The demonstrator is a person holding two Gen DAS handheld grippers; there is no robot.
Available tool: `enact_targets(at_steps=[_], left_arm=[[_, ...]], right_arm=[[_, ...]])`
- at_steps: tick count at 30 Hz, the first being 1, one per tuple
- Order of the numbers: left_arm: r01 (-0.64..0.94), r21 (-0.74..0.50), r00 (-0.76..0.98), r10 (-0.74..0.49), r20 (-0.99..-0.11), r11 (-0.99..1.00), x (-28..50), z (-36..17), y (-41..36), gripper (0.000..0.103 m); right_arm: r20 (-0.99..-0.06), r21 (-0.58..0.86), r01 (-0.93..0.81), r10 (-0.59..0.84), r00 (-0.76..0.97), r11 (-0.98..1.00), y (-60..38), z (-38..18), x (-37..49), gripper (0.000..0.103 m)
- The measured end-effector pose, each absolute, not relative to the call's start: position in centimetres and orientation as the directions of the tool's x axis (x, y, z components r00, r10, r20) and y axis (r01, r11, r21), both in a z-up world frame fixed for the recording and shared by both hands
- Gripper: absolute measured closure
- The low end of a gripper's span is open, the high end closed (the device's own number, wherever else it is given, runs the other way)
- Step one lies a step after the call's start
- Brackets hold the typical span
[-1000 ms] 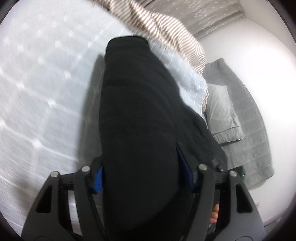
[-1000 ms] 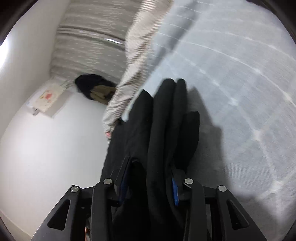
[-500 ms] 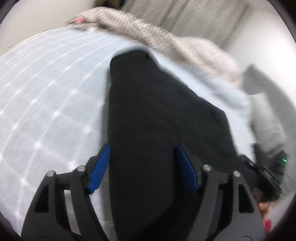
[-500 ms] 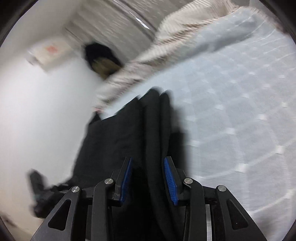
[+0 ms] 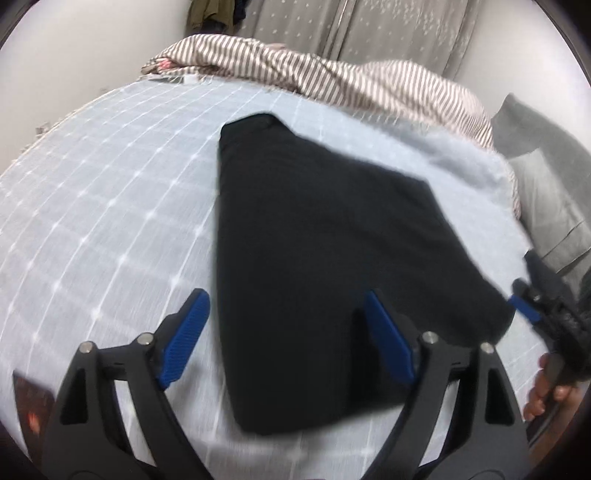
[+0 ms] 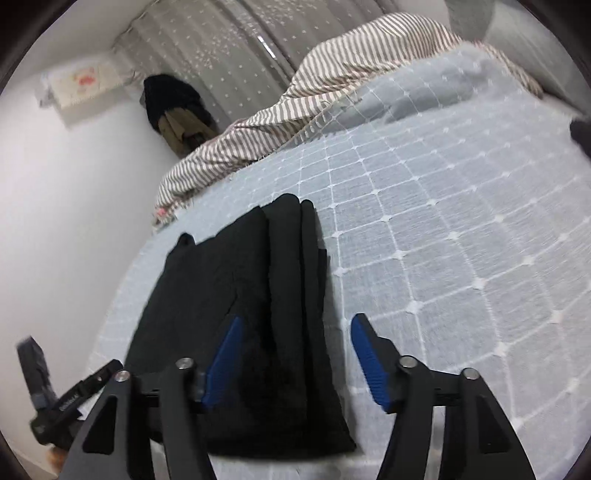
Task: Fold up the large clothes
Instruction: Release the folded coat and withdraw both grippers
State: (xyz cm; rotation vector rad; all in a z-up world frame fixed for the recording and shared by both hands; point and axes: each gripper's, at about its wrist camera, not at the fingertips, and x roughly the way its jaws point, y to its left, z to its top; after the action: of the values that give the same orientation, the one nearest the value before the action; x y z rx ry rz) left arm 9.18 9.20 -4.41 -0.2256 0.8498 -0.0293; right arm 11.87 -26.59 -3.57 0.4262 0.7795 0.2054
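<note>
A black garment (image 5: 325, 240) lies folded into a thick flat stack on the light blue checked bedsheet (image 5: 110, 206). My left gripper (image 5: 286, 321) hovers over its near end. The jaws are opening, and the blue pads (image 5: 188, 328) stand clear of the cloth on either side. In the right wrist view the same black garment (image 6: 258, 295) shows its layered edge. My right gripper (image 6: 295, 347) is above it with jaws opening, and the cloth between them is untouched. Each gripper shows in the other's view: the right gripper (image 5: 543, 314) with a hand on it, and the left gripper (image 6: 74, 398).
A brown-and-white striped blanket (image 5: 332, 81) is bunched along the far side of the bed, before grey dotted curtains (image 5: 369, 29). Grey bedding (image 5: 546, 192) lies on the floor to the right. Dark clothes (image 6: 173, 110) hang by the wall. A dark red object (image 5: 33, 406) sits at the near left.
Both grippers have let go of the black garment and drawn back and up. Their jaws have spread wide, and the garment now rests flat on the bed.
</note>
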Motion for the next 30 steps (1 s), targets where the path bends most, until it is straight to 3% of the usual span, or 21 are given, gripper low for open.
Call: enact_targets(at_steps=[4,12,18,30], left_arm=[[-0.092,-0.149,0.639,-0.056,-0.767,0.985,6.2,-4.5,7.6,0.004],[-0.119,-0.13,0.563,-0.041,-0.825,0.984,0.5,-5.6,5.0,0.001],[-0.132,-0.067,0.576,0.022,-0.817,0.989,-2.1,-6.5,3.7,0.001],[-0.152,-0.08,0.565,0.02,-0.825,0.985,-3.3,-7.6,3.4,0.001]], right_arm=[[-0.679,0.32,-0.052,0.268,0.684,0.946,-24.3,-2.6,8.5,0.026],[-0.788,0.13,-0.075,0.149,0.598,0.989,-19.8,-3.6,3.3,0.019],[-0.82,0.002,-0.141,0.082,0.566,0.99,-16.8,-5.1,-0.2,0.019],[-0.834,-0.042,-0.155,0.051,0.549,0.987,-16.1,-6.1,-1.0,0.019]])
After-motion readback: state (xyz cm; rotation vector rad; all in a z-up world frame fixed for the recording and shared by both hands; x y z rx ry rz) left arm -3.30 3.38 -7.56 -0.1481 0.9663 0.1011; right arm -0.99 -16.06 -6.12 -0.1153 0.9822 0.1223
